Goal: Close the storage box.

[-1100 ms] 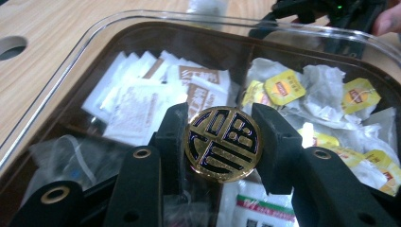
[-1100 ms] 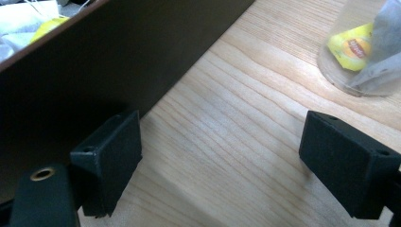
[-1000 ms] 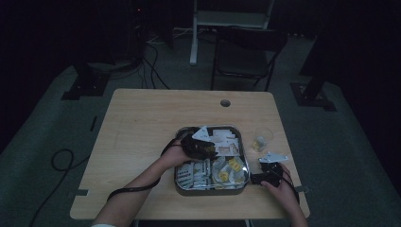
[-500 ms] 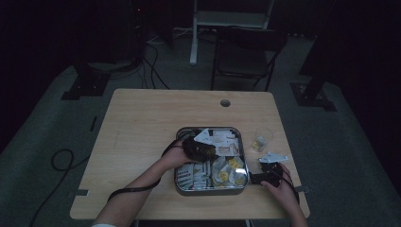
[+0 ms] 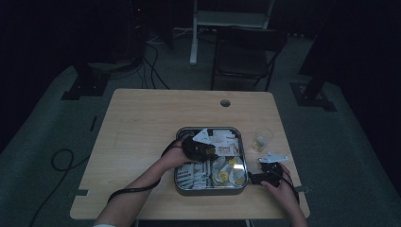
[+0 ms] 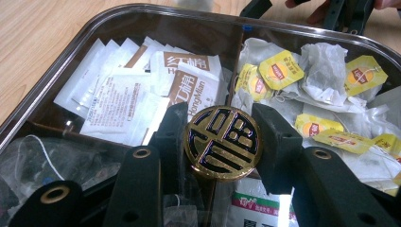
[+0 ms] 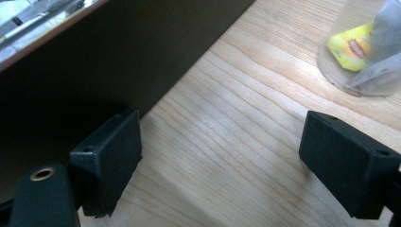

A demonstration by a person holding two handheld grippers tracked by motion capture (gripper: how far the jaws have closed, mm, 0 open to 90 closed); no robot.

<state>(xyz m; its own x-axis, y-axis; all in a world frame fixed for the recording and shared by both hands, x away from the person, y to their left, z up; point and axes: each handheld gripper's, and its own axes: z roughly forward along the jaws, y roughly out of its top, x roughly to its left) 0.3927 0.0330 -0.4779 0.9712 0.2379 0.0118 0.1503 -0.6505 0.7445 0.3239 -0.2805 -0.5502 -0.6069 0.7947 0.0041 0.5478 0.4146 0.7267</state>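
Dim high view, dark surroundings, gripper views brighter, sharp

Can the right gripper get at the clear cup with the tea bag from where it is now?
Probably yes. The right gripper is open over bare table, and the clear cup stands just ahead with nothing between them.
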